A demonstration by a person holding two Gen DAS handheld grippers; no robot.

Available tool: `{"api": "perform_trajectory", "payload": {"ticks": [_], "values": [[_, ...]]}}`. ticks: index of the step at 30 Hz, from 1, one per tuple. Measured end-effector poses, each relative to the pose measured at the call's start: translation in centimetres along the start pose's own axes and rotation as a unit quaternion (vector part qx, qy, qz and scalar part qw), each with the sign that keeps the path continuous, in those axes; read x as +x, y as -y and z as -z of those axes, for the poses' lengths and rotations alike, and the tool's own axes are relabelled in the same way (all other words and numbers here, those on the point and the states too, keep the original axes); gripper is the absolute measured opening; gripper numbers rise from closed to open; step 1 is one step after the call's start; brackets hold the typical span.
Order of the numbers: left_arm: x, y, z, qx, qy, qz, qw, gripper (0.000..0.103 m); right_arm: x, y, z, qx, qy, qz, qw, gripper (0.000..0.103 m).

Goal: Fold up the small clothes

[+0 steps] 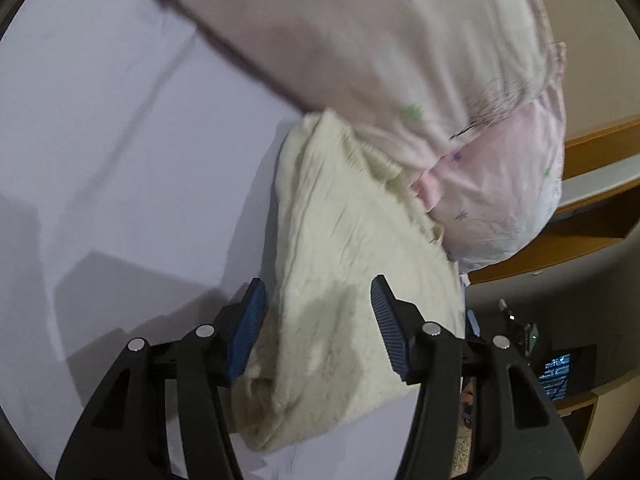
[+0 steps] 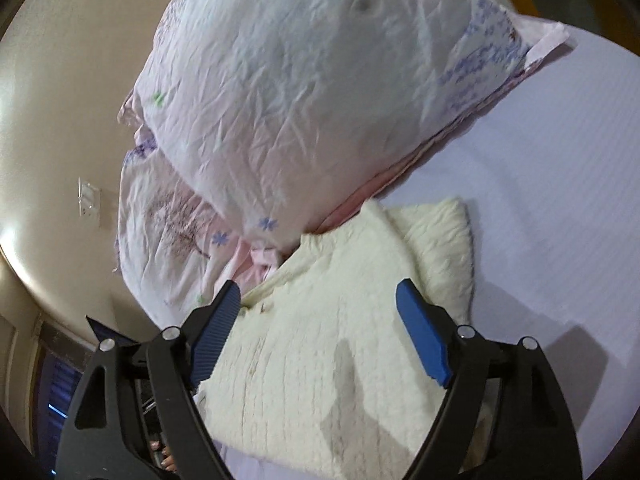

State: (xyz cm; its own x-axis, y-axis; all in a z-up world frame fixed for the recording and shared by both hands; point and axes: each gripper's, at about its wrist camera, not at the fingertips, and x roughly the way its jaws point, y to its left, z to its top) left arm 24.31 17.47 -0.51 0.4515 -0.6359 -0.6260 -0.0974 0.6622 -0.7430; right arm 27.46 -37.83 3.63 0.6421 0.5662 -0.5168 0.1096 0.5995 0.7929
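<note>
A cream knitted garment point(image 1: 340, 280) lies folded on the white bed sheet point(image 1: 100, 140), its far end against a floral pillow point(image 1: 400, 40). My left gripper point(image 1: 318, 304) is open, its blue pads either side of the garment's near part, just above it. In the right wrist view the same cream garment point(image 2: 320, 340) lies under my right gripper point(image 2: 320, 304), which is open and empty above it. A folded part of the garment point(image 2: 440, 240) sticks out to the right. Nothing is held.
Two floral pillows point(image 2: 300, 80) are stacked at the head of the bed. A wooden headboard and shelf point(image 1: 592, 184) stand to the right. A wall with a switch plate point(image 2: 90, 196) is at the left. Open sheet point(image 2: 560, 160) lies to the right.
</note>
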Motion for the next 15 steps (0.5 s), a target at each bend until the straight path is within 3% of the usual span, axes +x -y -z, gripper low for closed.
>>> {"api": "perform_trajectory", "payload": {"ticks": [3, 4, 5, 8, 11, 15], "values": [[0.6, -0.5, 0.8, -0.014, 0.020, 0.011, 0.9996, 0.040, -0.2, -0.3, 0.6, -0.013, -0.011, -0.003, 1.000, 0.079], [1.2, -0.7, 1.0, -0.027, 0.012, 0.020, 0.9993, 0.020, -0.3, -0.4, 0.7, -0.016, -0.013, -0.005, 1.000, 0.079], [1.9, -0.8, 1.2, -0.048, 0.003, 0.039, 0.9981, 0.017, -0.4, -0.4, 0.8, -0.017, -0.015, -0.007, 1.000, 0.079], [1.2, 0.3, 1.3, -0.074, 0.023, 0.095, 0.9925, 0.014, -1.5, 0.0, 0.9, -0.017, -0.014, -0.009, 1.000, 0.079], [0.2, 5.6, 1.3, -0.046, 0.043, 0.178, 0.9820, 0.013, -4.1, 0.6, 0.6, -0.018, 0.009, -0.008, 1.000, 0.079], [4.4, 16.3, 2.8, 0.039, -0.009, 0.259, 0.9652, 0.013, -7.6, 1.5, 0.2, -0.015, 0.051, 0.007, 0.999, 0.080]]}}
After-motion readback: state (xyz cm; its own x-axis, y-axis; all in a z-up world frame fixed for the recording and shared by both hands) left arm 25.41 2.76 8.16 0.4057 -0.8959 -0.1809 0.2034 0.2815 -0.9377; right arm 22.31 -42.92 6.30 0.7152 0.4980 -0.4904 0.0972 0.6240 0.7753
